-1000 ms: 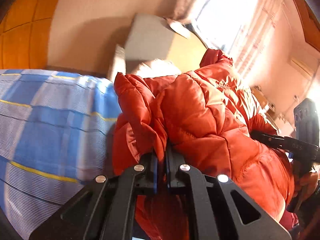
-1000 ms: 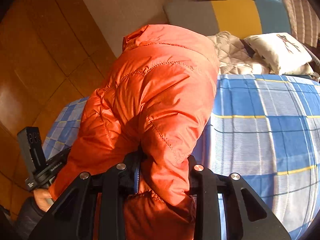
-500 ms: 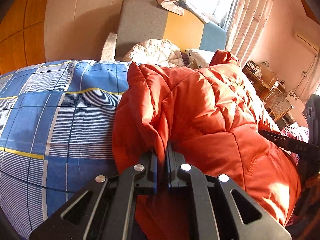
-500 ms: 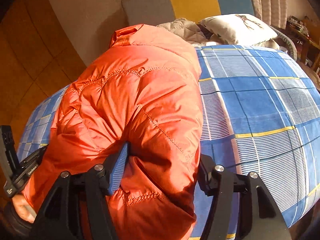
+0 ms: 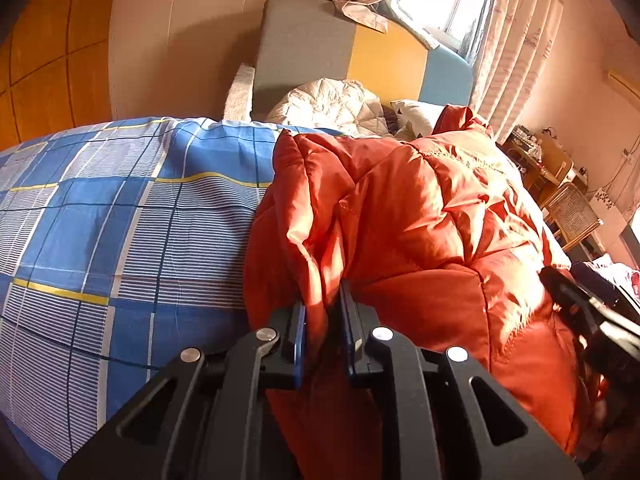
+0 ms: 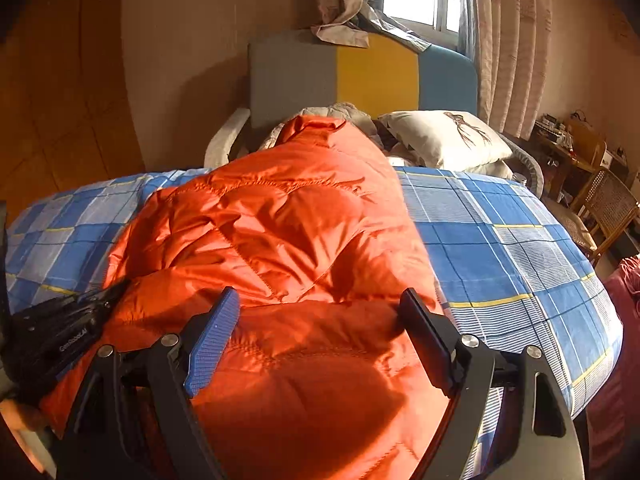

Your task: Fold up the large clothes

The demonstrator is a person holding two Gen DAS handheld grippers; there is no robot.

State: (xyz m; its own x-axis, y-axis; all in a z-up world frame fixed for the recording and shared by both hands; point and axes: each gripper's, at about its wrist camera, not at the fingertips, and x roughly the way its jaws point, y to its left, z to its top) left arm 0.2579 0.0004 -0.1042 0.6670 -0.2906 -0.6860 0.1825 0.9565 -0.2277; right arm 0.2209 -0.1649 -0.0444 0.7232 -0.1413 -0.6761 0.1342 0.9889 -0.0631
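Left wrist view: your left gripper (image 5: pixel 323 332) has a fold of the orange puffer jacket (image 5: pixel 420 232) between its blue pads; its jaws have just been opening slightly and stand narrow, and you cannot tell whether the pads still press the fabric. The jacket bulks up directly ahead and hides the right half of the bed. Open checked bedsheet (image 5: pixel 120 220) lies to the left; a quilted cream blanket (image 5: pixel 332 106) and the three-colour headboard (image 5: pixel 344 60) sit beyond. Right wrist view: your right gripper (image 6: pixel 320 320) has just been opening; its jaws are spread wide, straddling the jacket's near edge, pads apart from the fabric. The jacket lies on the bed with its long axis running away from you, collar end toward the headboard. A printed pillow (image 6: pixel 444 140) rests right of the collar. Bare sheet to the right runs to the bed edge, with a cane chair (image 6: pixel 608 208) past it.
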